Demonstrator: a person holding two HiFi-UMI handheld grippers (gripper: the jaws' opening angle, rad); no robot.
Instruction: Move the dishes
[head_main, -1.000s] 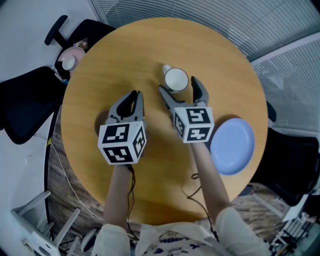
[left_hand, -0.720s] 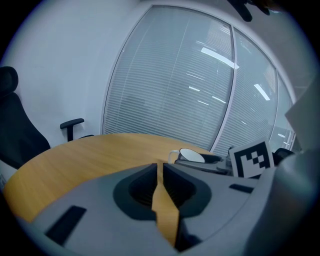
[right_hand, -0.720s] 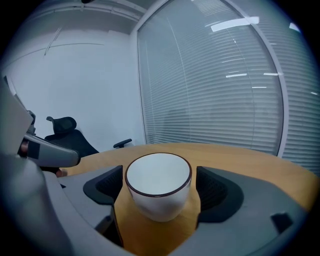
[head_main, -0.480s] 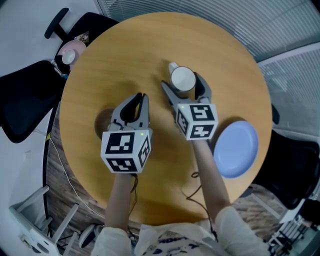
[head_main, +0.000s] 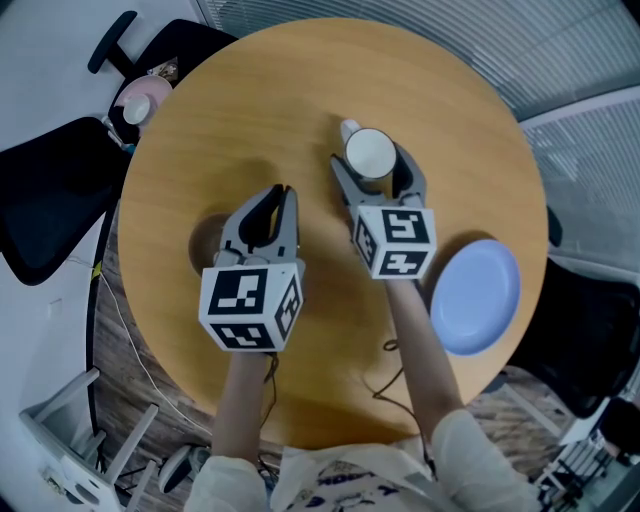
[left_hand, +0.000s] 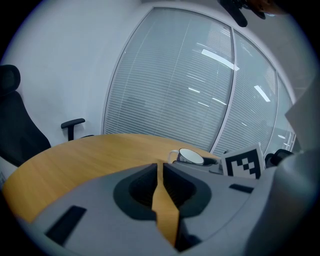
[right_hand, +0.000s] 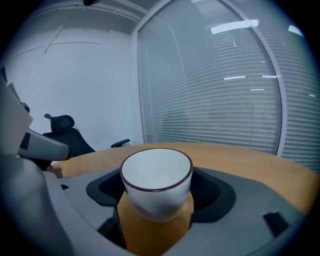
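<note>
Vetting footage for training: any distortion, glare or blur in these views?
Head view: sharp, evenly lit, soft shadow on the table. Left gripper view: fisheye bows the blinds, lamp glare on them, dark corners. Right gripper view: same vignetting, cup sharp.

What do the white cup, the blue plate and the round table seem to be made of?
The cup is probably glazed ceramic: it is glossy white with a thick wall and a dark line on the rim. The plate is pale blue, smooth and evenly coloured; it may be ceramic or plastic, I cannot tell which. The table is wood or wood-look laminate, warm tan with a low sheen.
</note>
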